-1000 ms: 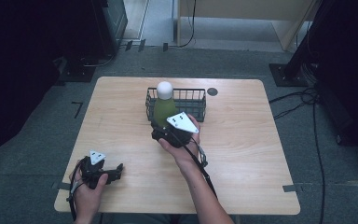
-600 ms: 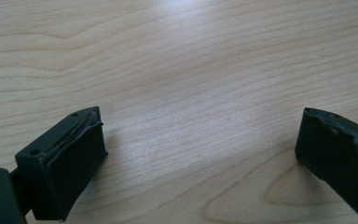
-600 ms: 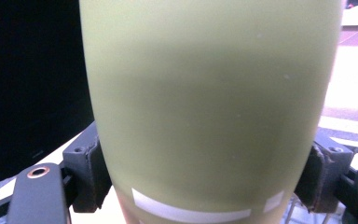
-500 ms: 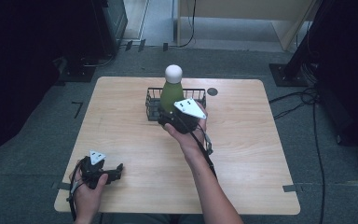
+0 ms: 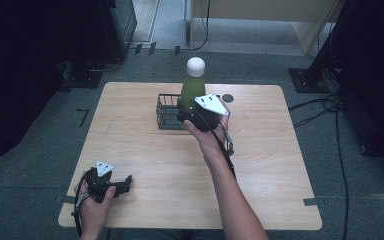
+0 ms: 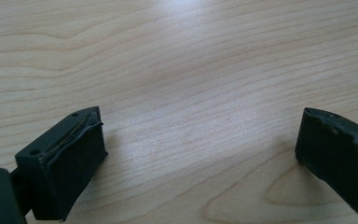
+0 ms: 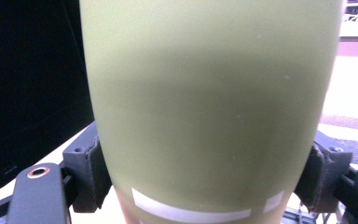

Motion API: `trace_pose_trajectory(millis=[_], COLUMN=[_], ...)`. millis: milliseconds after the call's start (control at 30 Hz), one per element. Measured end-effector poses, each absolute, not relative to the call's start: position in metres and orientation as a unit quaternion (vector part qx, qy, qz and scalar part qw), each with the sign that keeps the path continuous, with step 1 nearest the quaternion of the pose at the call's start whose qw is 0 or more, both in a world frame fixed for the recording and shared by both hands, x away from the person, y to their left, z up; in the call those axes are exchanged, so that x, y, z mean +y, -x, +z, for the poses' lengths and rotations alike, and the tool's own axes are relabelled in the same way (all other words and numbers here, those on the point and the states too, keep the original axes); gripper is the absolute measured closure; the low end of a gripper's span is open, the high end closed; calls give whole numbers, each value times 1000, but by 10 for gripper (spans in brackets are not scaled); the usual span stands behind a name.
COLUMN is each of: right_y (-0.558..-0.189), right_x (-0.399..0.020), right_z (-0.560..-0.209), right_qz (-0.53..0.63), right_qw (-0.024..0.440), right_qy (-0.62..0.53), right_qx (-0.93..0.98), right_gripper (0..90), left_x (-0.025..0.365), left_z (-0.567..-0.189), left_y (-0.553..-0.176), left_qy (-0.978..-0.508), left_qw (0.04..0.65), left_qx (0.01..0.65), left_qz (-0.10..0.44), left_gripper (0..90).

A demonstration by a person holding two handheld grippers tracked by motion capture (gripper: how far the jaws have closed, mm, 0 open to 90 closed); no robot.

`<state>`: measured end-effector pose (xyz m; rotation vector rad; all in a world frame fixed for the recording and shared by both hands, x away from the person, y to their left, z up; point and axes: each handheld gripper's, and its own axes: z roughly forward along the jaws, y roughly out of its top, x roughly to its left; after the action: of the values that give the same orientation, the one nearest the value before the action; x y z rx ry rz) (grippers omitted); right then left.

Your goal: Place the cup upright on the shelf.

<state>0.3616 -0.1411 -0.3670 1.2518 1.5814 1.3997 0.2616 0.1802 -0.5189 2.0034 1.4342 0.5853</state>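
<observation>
Change: since the earlier frames you have lifted the green bottle (image 5: 192, 90) up out of the wire basket (image 5: 166, 111), and your right hand has carried it higher and toward the far side; your left hand has kept its place.
Bottle: upright, white cap (image 5: 195, 66) on top, its lower part above the basket's right end at the far middle of the table (image 5: 270, 165).
Bottle close up: in the right gripper view its matte green body (image 7: 209, 102) stands between the two jaws, with a pale band low on it.
Right gripper (image 5: 196, 116): your jaws are clamped on the lower body of the bottle, one pad pressing on each side.
Left gripper (image 5: 122, 182): you rest it at the near left corner of the table, well apart from the basket; jaws spread wide, nothing between them but bare wood.
Basket: black wire, far middle of the table, just left of your right hand.
</observation>
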Motion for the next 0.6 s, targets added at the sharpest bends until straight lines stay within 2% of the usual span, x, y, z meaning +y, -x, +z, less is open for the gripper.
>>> trace_pose_trajectory(millis=[600], right_y=[-399], right_x=[-161], right_z=[-362], right_qz=[522], right_qw=[355], right_qy=[-501], right_qx=[593], right_gripper=[202], left_x=[180], left_z=[-519], left_y=[-262], left_qy=[-756], left_qw=[298], left_qx=[540], left_qz=[220], left_gripper=[16])
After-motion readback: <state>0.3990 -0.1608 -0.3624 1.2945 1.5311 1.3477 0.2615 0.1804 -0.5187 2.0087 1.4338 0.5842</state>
